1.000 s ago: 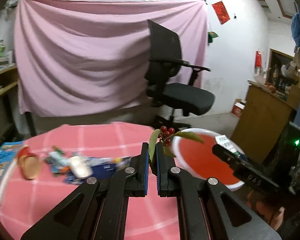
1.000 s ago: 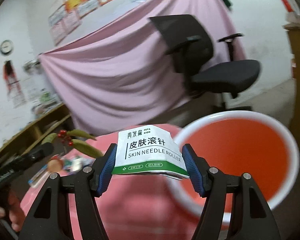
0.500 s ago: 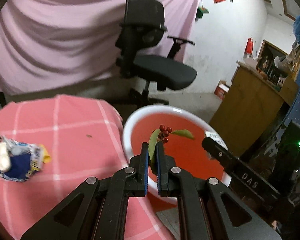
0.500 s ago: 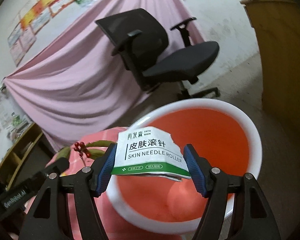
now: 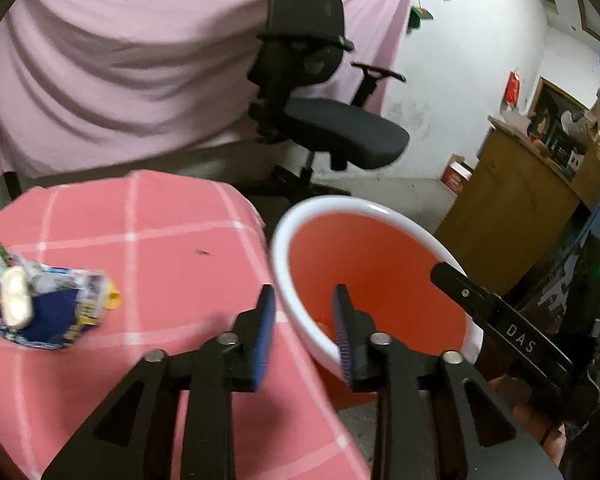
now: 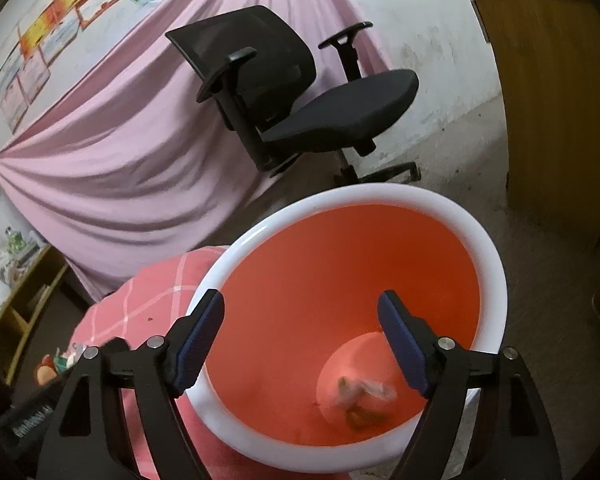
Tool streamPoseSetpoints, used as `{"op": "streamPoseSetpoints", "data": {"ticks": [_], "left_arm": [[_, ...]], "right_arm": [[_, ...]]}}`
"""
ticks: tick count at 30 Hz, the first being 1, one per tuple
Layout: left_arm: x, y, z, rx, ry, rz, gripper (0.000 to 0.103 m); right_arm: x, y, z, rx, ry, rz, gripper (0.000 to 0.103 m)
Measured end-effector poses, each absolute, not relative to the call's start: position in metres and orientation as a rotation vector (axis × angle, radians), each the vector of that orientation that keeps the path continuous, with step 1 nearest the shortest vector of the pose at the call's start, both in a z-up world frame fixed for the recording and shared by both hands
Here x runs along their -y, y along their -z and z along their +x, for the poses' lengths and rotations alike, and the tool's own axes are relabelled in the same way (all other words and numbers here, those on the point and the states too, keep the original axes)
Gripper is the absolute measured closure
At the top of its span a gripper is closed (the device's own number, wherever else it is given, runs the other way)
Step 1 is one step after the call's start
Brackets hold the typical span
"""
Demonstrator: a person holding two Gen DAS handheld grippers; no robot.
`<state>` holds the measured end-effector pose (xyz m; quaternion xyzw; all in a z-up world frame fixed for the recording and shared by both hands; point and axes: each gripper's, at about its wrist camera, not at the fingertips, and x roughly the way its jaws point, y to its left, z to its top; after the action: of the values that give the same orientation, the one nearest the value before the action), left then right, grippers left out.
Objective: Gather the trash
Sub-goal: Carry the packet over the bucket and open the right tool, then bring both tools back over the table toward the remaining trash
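A red bin with a white rim (image 5: 284, 236) (image 6: 496, 264) stands beside the pink checked table (image 5: 172, 256). My left gripper (image 5: 305, 328) is open and empty above the bin's near rim. My right gripper (image 6: 302, 336) is open and empty over the bin. Blurred trash (image 6: 360, 394) lies at the bin's bottom. A pile of wrappers (image 5: 48, 304) remains on the table at the left; it shows small in the right wrist view (image 6: 60, 360).
A black office chair (image 5: 320, 120) (image 6: 300, 92) stands behind the bin before a pink draped cloth (image 5: 120, 60). A wooden cabinet (image 5: 516, 200) is at the right. The right gripper's body (image 5: 508, 332) crosses the left wrist view.
Both grippers opened over the bin. The leafy berry sprig left my left gripper and the white skin needle roller packet left my right gripper; both dropped into the bin.
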<state>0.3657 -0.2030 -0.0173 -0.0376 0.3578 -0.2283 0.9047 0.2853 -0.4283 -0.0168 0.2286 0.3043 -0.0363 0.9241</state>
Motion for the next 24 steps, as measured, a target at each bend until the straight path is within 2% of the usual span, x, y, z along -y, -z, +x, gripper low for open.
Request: {"op": "streamPoseSetpoints", "data": {"ticks": [1, 3, 5, 7, 9, 11, 15, 16, 17, 19, 20, 24], "left_arm": [[0.196, 0.014, 0.363, -0.719, 0.457, -0.086, 0.066], [0.182, 0.007, 0.356, -0.677, 0.426, -0.107, 0.064], [0.166, 0.001, 0.349, -0.641, 0.394, -0.122, 0.064], [0.149, -0.007, 0.341, -0.595, 0.358, -0.13, 0.063], [0.134, -0.011, 0.333, -0.557, 0.325, -0.133, 0.06], [0.115, -0.018, 0.321, -0.501, 0.284, -0.147, 0.048], [0.082, -0.029, 0.303, -0.408, 0.213, -0.163, 0.044], [0.073, -0.032, 0.298, -0.386, 0.19, -0.162, 0.036], [0.063, -0.035, 0.293, -0.357, 0.162, -0.16, 0.023], [0.046, -0.037, 0.282, -0.299, 0.109, -0.156, 0.007], [0.036, -0.037, 0.275, -0.265, 0.072, -0.154, 0.003], [0.001, -0.035, 0.257, -0.191, -0.018, -0.155, 0.002]], "right_arm": [[0.426, 0.014, 0.285, -0.613, 0.069, 0.463, 0.021], [0.42, 0.008, 0.285, -0.584, 0.058, 0.444, 0.018], [0.41, -0.001, 0.28, -0.537, 0.043, 0.417, 0.005], [0.398, -0.013, 0.272, -0.465, 0.016, 0.399, 0.0], [0.387, -0.023, 0.267, -0.414, -0.004, 0.378, 0.0], [0.376, -0.032, 0.265, -0.372, -0.032, 0.368, 0.0], [0.348, -0.05, 0.258, -0.28, -0.083, 0.332, 0.0], [0.341, -0.054, 0.256, -0.256, -0.095, 0.315, 0.0], [0.335, -0.058, 0.257, -0.242, -0.102, 0.302, 0.0], [0.317, -0.064, 0.253, -0.2, -0.126, 0.258, 0.0], [0.31, -0.066, 0.252, -0.189, -0.135, 0.242, 0.0], [0.282, -0.068, 0.249, -0.179, -0.171, 0.182, 0.0]]}}
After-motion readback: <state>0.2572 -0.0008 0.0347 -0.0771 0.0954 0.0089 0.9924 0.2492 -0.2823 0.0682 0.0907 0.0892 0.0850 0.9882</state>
